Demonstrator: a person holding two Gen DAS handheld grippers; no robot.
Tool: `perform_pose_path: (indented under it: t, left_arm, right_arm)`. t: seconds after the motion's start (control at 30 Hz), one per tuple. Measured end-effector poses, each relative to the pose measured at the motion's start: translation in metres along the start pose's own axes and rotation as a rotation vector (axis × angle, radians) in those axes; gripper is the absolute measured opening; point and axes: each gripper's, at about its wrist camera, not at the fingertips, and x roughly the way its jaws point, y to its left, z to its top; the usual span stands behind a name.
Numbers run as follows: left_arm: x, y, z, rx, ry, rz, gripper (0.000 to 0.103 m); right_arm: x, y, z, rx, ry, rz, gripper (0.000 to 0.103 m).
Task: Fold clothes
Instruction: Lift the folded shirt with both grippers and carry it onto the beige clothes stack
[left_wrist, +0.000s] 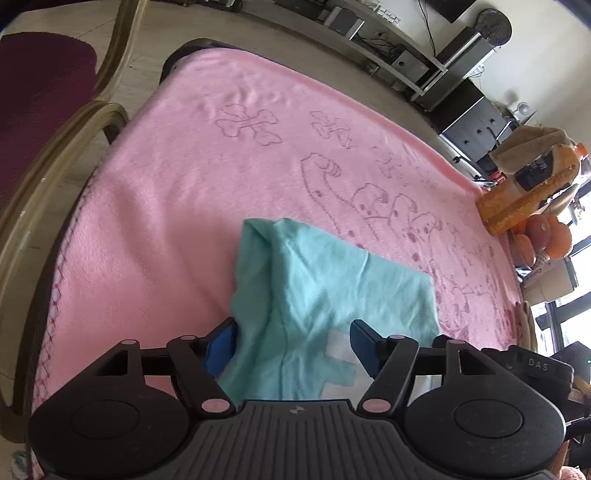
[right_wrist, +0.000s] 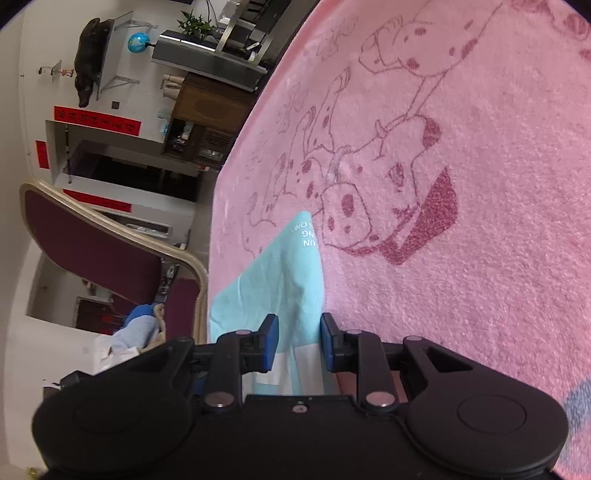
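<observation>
While the teal garment lies partly folded on the pink blanket, both grippers sit right over its near edge. The left gripper has its blue pads spread wide, cloth running between them but neither pad biting. Over on the right, the right gripper has its pads much closer, the teal garment passing through the gap; from this angle it looks like they flank the fabric rather than pinch it, though I can't be sure. So we're mid-fold, by my reading: one side already turned over, a ridge showing along the left of the cloth, white print peeking out near the jaws. Next up, I'd say both need to close on the near hem, lift together and carry it toward the far edge, keeping the layers square so nothing bunches. Chair and bottle stand well clear
</observation>
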Motion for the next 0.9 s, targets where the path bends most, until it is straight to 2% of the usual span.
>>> perform_pose_path:
  t: [0.1,0.17,0.23,0.27,0.33,0.37,0.4,0.5,0.7,0.9]
  left_arm:
    - [0.004,-0.010,-0.001,0.026,-0.001,0.000,0.064]
    - [0.005,-0.017,-0.004,0.051,-0.021,0.025,0.053]
    - [0.006,-0.025,-0.007,0.071,-0.045,0.071,0.034]
    - [0.007,-0.029,-0.010,0.085,-0.057,0.105,0.030]
    - [0.002,-0.036,-0.014,0.103,-0.085,0.158,0.019]
    - [-0.002,-0.040,-0.017,0.113,-0.103,0.184,0.017]
    - [-0.011,-0.045,-0.021,0.131,-0.131,0.202,0.011]
    - [-0.044,-0.062,-0.036,0.192,-0.224,0.253,0.009]
    - [-0.115,-0.118,-0.081,0.273,-0.445,0.227,0.007]
    - [-0.187,-0.174,-0.127,0.352,-0.667,0.195,0.008]
  right_arm:
    - [0.005,0.004,0.000,-0.016,-0.003,-0.004,0.024]
    - [0.008,0.007,-0.001,-0.027,-0.012,-0.011,0.023]
    - [0.012,0.011,-0.002,-0.032,-0.034,-0.026,0.022]
    - [0.014,0.014,-0.004,-0.036,-0.047,-0.048,0.016]
    - [0.015,0.024,-0.009,-0.083,-0.071,-0.121,0.005]
    - [0.015,0.031,-0.012,-0.123,-0.084,-0.160,0.006]
    - [0.014,0.040,-0.017,-0.176,-0.100,-0.201,0.007]
    - [0.000,0.072,-0.034,-0.334,-0.156,-0.240,0.006]
    - [-0.072,0.128,-0.078,-0.546,-0.243,-0.153,0.006]
    - [-0.171,0.161,-0.096,-0.623,-0.406,-0.084,0.006]
